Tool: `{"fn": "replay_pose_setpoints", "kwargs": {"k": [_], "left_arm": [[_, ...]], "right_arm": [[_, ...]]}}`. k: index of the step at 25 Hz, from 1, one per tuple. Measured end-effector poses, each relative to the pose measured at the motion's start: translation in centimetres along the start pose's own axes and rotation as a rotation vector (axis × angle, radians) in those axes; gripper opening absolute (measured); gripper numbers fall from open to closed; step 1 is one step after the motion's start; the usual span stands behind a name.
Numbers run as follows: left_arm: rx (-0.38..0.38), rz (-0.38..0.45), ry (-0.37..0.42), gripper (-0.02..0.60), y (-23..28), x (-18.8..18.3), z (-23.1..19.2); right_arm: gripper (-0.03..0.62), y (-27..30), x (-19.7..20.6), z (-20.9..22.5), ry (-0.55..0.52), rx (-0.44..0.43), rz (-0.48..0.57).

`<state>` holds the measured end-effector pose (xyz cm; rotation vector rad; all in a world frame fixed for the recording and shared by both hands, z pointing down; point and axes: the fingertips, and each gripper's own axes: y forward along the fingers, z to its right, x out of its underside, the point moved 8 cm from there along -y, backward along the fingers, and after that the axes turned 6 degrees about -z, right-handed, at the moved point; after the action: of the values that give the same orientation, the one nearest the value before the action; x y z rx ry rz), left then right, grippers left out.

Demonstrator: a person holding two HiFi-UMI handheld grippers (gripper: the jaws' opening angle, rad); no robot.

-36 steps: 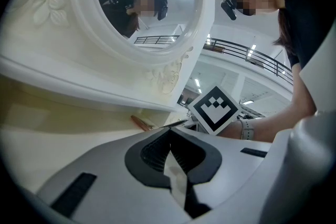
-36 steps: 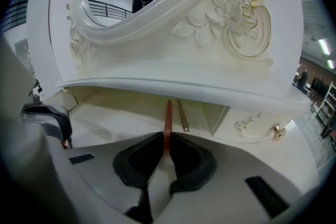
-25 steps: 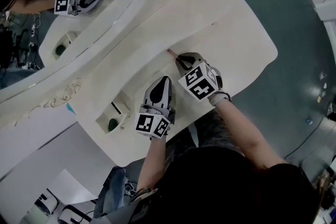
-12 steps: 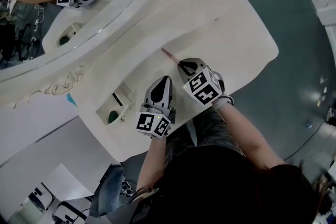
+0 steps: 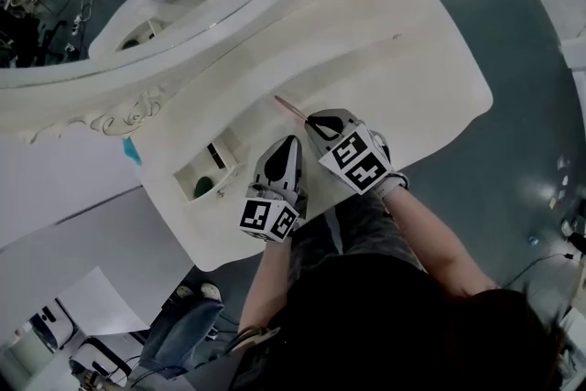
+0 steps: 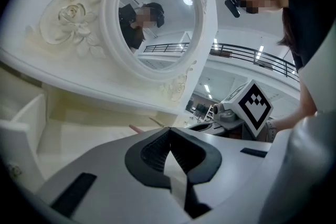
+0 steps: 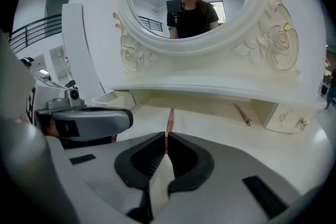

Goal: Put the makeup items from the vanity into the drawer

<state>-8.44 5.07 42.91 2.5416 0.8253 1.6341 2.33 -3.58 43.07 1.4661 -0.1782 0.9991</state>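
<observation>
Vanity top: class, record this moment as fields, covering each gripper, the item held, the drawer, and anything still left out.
right gripper: shut on reddish makeup pencil; jaws have just been closing on it
left gripper: shut, nothing between the jaws
drawer: open, holding a dark green item and a black item
vanity top: one thin stick-like item lies near the right end

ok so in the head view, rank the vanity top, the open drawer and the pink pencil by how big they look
1. vanity top, by far the largest
2. open drawer, clearly smaller
3. pink pencil, a thin sliver; one end is hidden, so its full length is unsure
</observation>
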Motion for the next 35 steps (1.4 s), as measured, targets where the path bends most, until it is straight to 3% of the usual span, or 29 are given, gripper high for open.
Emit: {"fn": "replay_pose_setpoints", "kwargs": {"k": [18,27,35], "left_arm": [[-0.2,0.125,-0.057,0.014,-8.1,-0.7,-3.0],[-0.309,0.177,-0.094,0.012,-12.0,-0.3,-4.4],[-0.388,0.224,-0.129,0.014,-15.9,0.6,-5.9]], "right_arm": [[0.032,2.5,-5.8,-9.0,-0.213,-0.288,-0.008],[0.032,4.3,-7.7,-12.8,-0.311,-0.37,-0.041],[0.032,6.2,-8.9,-15.9,-0.357,-0.378,-0.082]]}}
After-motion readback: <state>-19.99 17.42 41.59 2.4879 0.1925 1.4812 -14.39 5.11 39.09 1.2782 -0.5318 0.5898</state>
